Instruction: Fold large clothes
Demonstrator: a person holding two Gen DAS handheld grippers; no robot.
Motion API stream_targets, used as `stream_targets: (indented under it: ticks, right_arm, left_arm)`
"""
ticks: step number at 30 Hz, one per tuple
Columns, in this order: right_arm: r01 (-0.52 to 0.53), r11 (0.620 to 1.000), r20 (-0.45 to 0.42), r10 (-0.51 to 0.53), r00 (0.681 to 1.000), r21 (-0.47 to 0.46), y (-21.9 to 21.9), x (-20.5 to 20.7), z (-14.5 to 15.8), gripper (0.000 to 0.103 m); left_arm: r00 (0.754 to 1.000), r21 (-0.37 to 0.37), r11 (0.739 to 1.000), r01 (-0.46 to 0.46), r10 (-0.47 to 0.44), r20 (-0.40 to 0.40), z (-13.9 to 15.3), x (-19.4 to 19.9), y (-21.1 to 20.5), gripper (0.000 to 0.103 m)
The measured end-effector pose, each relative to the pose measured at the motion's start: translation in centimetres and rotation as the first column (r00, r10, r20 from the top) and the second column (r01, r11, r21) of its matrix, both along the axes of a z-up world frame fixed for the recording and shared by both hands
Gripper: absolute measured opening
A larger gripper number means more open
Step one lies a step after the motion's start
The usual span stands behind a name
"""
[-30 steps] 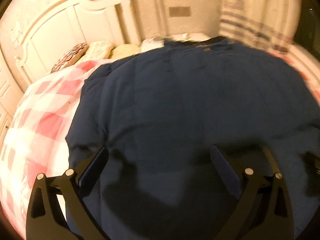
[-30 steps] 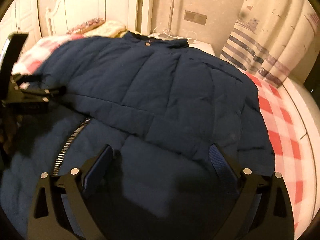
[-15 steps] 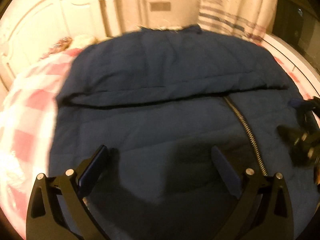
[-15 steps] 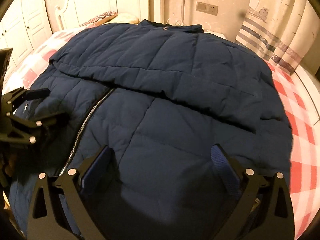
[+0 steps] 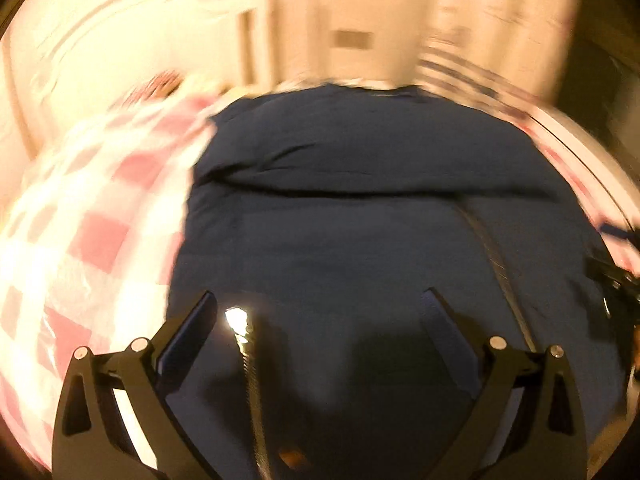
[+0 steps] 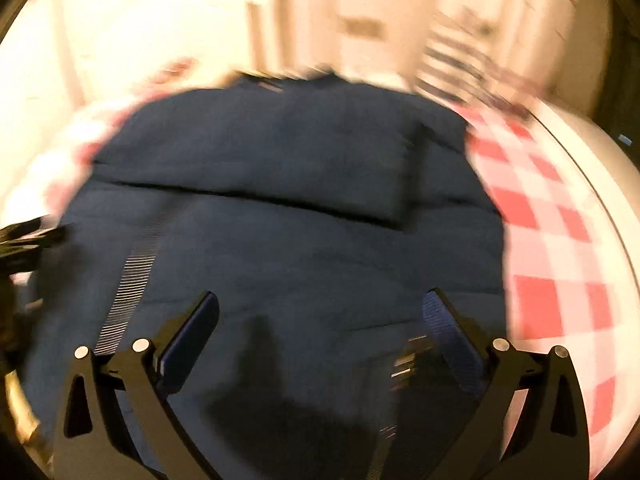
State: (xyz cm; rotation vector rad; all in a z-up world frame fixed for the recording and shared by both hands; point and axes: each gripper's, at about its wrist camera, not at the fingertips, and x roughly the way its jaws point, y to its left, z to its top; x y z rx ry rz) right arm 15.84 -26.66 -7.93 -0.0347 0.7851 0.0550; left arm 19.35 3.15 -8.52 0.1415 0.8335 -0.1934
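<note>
The navy quilted padded jacket (image 6: 288,264) lies ahead of both hand-held grippers, one fold band already laid across its far part. Left hand-held gripper (image 5: 320,312) and right hand-held gripper (image 6: 322,312) stand apart, empty; by judgement, the main folds remain.

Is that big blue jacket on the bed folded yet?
Partly. One sleeve lies folded across the jacket, which otherwise lies spread on the checked bedcover.

Both views are motion-blurred. The headboard (image 5: 132,52), wall plate (image 5: 352,39) and curtain (image 6: 472,52) are smeared — no detail is legible. The jacket (image 5: 360,216) runs out of frame at the bottom edge, so its hem is not visible. The zipper (image 6: 132,276) teeth blur into streaks. The right gripper (image 5: 616,284) is cut off by the frame edge — its finger spacing is indeterminate there.
</note>
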Motion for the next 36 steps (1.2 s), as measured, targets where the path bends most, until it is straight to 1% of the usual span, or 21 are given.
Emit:
stream_targets:
  ticks: [2,4,6,7,9,11,14,17,18,19,20,21,23,24,27,29,30,31,32,34,36]
  right_arm:
    - [-0.061,0.997,-0.014,0.06,0.998,-0.037,1.8,-1.2,-0.2,0.098]
    - [-0.13,0.991,-0.103,0.127,0.987,-0.031,3.1,-1.9,-2.1,0.098]
    - [-0.142,0.988,-0.156,0.13,0.979,-0.065,3.6,-1.9,-4.3,0.098]
    - [-0.125,0.991,-0.129,0.119,0.985,-0.044,3.2,-2.2,-4.6,0.099]
    - [-0.111,0.993,-0.139,0.105,0.985,-0.042,2.9,-2.5,-4.3,0.098]
    - [-0.095,0.993,-0.143,0.083,0.986,-0.076,3.1,-3.6,-3.7,0.097]
    - [-0.088,0.991,-0.091,0.079,0.993,-0.101,3.2,-6.5,-2.5,0.097]
    - [-0.09,0.993,-0.061,0.085,0.995,-0.08,2.0,-9.0,-2.9,0.098]
    - [-0.073,0.994,-0.091,0.066,0.994,-0.076,1.4,-9.1,-3.9,0.098]
    - [-0.059,0.996,-0.114,0.052,0.992,-0.061,1.0,-9.2,-4.6,0.099]
    - [-0.047,0.999,-0.089,0.045,0.995,-0.02,0.5,-9.6,-5.0,0.099]
    - [-0.042,0.999,-0.077,0.041,0.996,-0.02,0.4,-9.9,-5.0,0.099]
    - [-0.021,0.998,-0.089,0.017,0.996,-0.052,0.9,-10.2,-4.5,0.098]
    - [-0.01,0.998,-0.073,0.005,0.997,-0.069,1.2,-10.6,-4.0,0.098]
    - [-0.081,0.995,0.005,0.082,0.997,-0.058,2.8,-12.5,-2.3,0.098]
    - [-0.141,0.988,0.022,0.142,0.99,-0.063,4.1,-13.3,-2.2,0.098]
    - [-0.165,0.983,0.004,0.166,0.986,-0.082,4.9,-13.2,-2.7,0.098]
    - [-0.181,0.976,-0.031,0.178,0.983,-0.119,5.6,-13.0,-3.9,0.098]
    - [-0.179,0.974,-0.053,0.173,0.983,-0.136,5.6,-12.8,-4.8,0.098]
    - [-0.162,0.985,-0.037,0.16,0.986,-0.063,4.8,-12.5,-5.5,0.099]
    - [-0.173,0.983,-0.05,0.169,0.984,-0.065,4.4,-12.7,-5.3,0.098]
  left_arm:
    - [0.996,0.062,0.995,0.079,-0.077,-0.034,-0.9,-1.5,-2.0,0.101]
    - [0.988,0.143,0.982,0.123,-0.108,-0.109,-3.8,-2.0,-3.8,0.101]
    - [0.993,0.106,0.989,0.101,-0.093,-0.075,-4.0,-2.5,-3.2,0.101]
    - [0.992,0.085,0.992,0.089,-0.08,-0.102,-3.9,-2.3,-2.8,0.101]
    - [0.991,0.078,0.995,0.057,-0.047,-0.123,-3.2,-2.3,-1.9,0.101]
    - [0.995,0.072,0.997,0.041,-0.034,-0.095,-2.1,-3.2,-0.9,0.101]
    - [0.999,0.07,0.998,0.003,0.0,-0.044,-1.0,-5.6,1.5,0.101]
    - [0.994,0.118,0.991,-0.057,0.068,-0.089,-2.8,-6.2,3.4,0.101]
    - [0.991,0.085,0.995,-0.06,0.069,-0.114,-3.7,-6.4,4.2,0.101]
    - [0.991,0.036,0.997,-0.075,0.078,-0.107,-3.7,-6.7,5.1,0.101]
    - [0.99,0.037,0.996,-0.082,0.085,-0.11,-3.6,-6.9,5.0,0.101]
    - [0.991,0.054,0.995,-0.081,0.087,-0.104,-3.3,-6.8,4.6,0.101]
    - [0.995,0.087,0.994,-0.069,0.075,-0.065,-2.4,-7.7,3.9,0.1]
    - [0.998,0.079,0.996,-0.044,0.047,-0.037,-1.6,-8.6,3.3,0.1]
    - [0.998,0.028,0.998,0.058,-0.058,0.011,-0.2,-11.0,1.2,0.101]
    - [0.992,0.071,0.989,0.129,-0.129,-0.005,-1.2,-11.9,-0.9,0.101]
    - [0.988,0.132,0.979,0.153,-0.151,-0.025,-2.6,-12.0,-2.1,0.101]
    - [0.988,0.16,0.975,0.152,-0.15,-0.028,-3.3,-12.0,-2.4,0.101]
    - [0.99,0.139,0.981,0.138,-0.14,0.005,-3.7,-12.2,-2.2,0.101]
    - [0.991,0.084,0.988,0.133,-0.131,-0.023,-3.7,-11.9,-1.4,0.101]
    - [0.99,0.057,0.989,0.134,-0.131,-0.058,-3.2,-11.7,-0.4,0.101]
